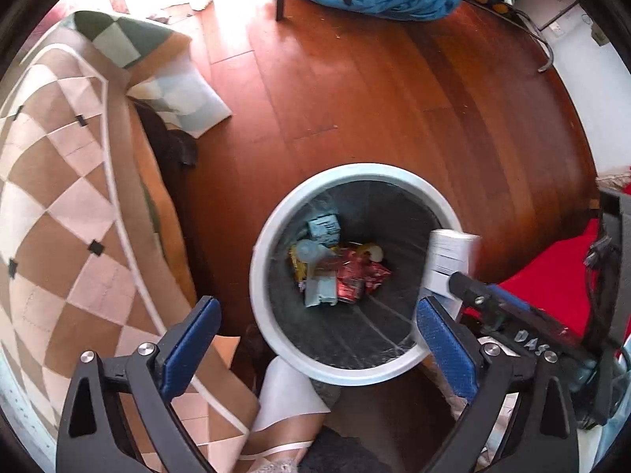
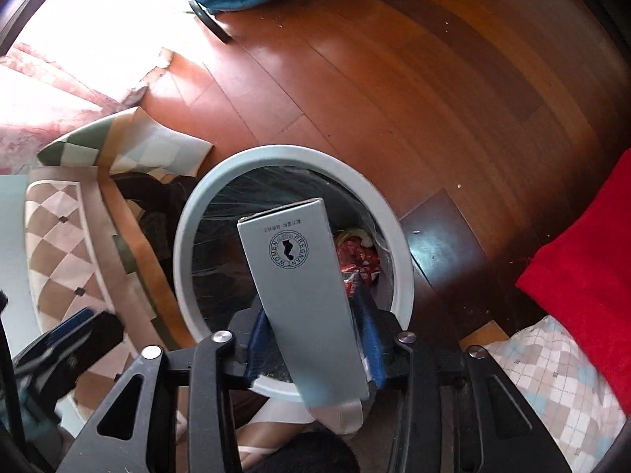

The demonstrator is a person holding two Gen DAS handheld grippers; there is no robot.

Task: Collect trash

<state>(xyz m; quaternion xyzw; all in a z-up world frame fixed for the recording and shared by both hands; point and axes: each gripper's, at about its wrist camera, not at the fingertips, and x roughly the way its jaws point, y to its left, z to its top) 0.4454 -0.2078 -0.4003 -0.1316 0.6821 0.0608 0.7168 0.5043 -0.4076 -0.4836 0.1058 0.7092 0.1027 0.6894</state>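
The left gripper point(image 1: 317, 341) pointed straight down over the round grey-rimmed waste bin point(image 1: 256, 252), its blue-padded fingers point(image 1: 189, 347) spread wide with nothing between them; the left finger hung outside the bin's left rim, the right one over its near-right rim. Inside the bin, on the dark liner, lay a heap of trash point(image 1: 335, 264): pale blue cartons, a red wrapper and a yellow one.

The right gripper point(image 2: 315, 343) stood at the near edge of the same bin point(image 2: 398, 256), with a long silver-grey cardboard box point(image 2: 303, 291) between its blue pads. The box leaned away from the gripper, its far end over the bin's opening. The pads flanked the box's lower part; whether they still pressed on it could not be told. In the left wrist view the box point(image 1: 449, 264) showed white at the bin's right rim, above the right gripper's black finger point(image 1: 469, 287).

A checked brown-and-cream cloth point(image 1: 63, 213) lay left of the bin on the reddish wooden floor point(image 1: 374, 98), and a red cloth point(image 2: 583, 268) lay to the right.
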